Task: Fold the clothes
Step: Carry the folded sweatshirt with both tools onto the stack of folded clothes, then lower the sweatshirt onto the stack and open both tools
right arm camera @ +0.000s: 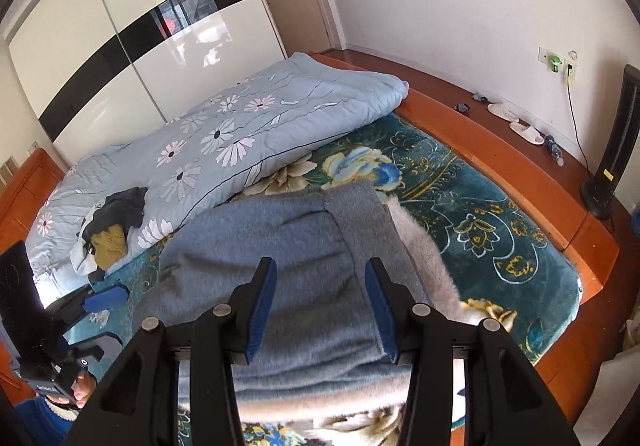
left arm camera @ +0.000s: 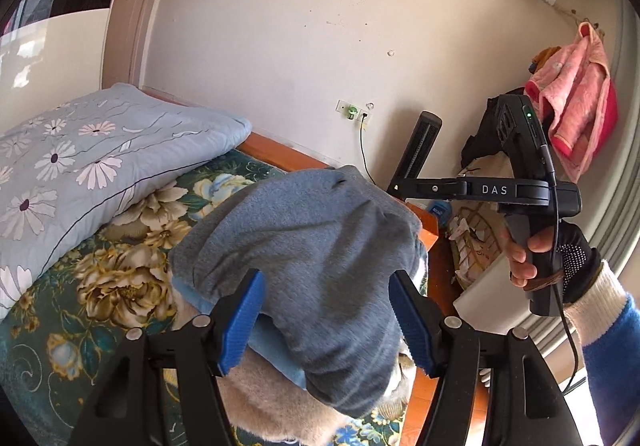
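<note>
A grey-blue fleece garment (left arm camera: 312, 230) (right arm camera: 280, 230) lies bunched on the teal floral bedspread (right arm camera: 500, 230), on top of a pale fuzzy piece (right arm camera: 424, 258) (left arm camera: 260, 398) and a light blue cloth (left arm camera: 276, 342). My left gripper (left arm camera: 326, 274) (right arm camera: 120, 316) hovers over the garment's near part, jaws apart, with the blue pad faces bare and the cloth lying under them. My right gripper (right arm camera: 320, 262) (left arm camera: 394, 188) is also over the garment, open, with nothing hanging from its fingers. A gloved hand (left arm camera: 520, 258) holds the right gripper's handle.
A folded light blue daisy quilt (right arm camera: 240, 134) (left arm camera: 80, 158) fills the bed's far side, with a small heap of dark and olive clothes (right arm camera: 108, 230) on it. The orange bed frame (right arm camera: 520, 166) borders the bedspread. Slippers (right arm camera: 516, 122), a black tower appliance (right arm camera: 616, 150) and a hanging pink garment (left arm camera: 576, 102) stand beyond.
</note>
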Motion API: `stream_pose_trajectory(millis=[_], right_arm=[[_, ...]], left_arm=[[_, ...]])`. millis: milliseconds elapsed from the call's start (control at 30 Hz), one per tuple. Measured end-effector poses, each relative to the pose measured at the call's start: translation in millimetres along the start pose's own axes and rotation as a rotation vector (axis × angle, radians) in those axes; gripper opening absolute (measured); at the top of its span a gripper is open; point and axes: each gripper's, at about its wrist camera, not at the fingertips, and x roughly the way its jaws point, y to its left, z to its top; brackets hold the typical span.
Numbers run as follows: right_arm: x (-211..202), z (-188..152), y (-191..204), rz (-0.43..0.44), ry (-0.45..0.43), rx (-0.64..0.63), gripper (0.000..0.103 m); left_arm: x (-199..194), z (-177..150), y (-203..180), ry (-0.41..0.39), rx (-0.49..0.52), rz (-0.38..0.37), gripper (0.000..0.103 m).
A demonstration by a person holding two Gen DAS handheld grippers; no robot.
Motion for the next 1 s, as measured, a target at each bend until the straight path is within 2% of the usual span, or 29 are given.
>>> stream_pose_trajectory(millis=[100,367,467,600,767,867,1000], right_arm=[[-9.1,-17.4,2.8,-0.012,-0.010,-0.016,0.053],[33.4,-41.4,-0.3,-0.033,0.061,-0.015,0.054],[48.0,-48.3,-3.4,-0.036,0.078,-0.022,0.054],[50.2,-48.4,-5.0,-0.037,0.074,-0.011,0.055],[26.5,-51.0,8.2,-0.060,0.033,-0.006,0.055],[13.9,-59.5,25.6,-0.082,0.027,-0.033,0.055],[3.3,-70.3,46.0,-0.083,0.026,-0.080,0.055]], left_arm=[[2.7,-11.5,-10.6,0.009,0.031,0.030,0.072],[39.6,-46.9,-8.3,0.137,0.008,0.032,0.072],[48.4,-55.6,-3.9,0.151,-0.009,0.030,0.072],[42.8,-56.3,-5.8,0.146,-0.022,0.023,0.072],[20.4,-57.0,-8.2,0.121,-0.033,0.026,0.073],[5.1,-52.9,-8.4,0.080,-0.053,0.046,0.072],[-11.4,-28.0,-24.0,0.003,-0.036,0.008,0.073]])
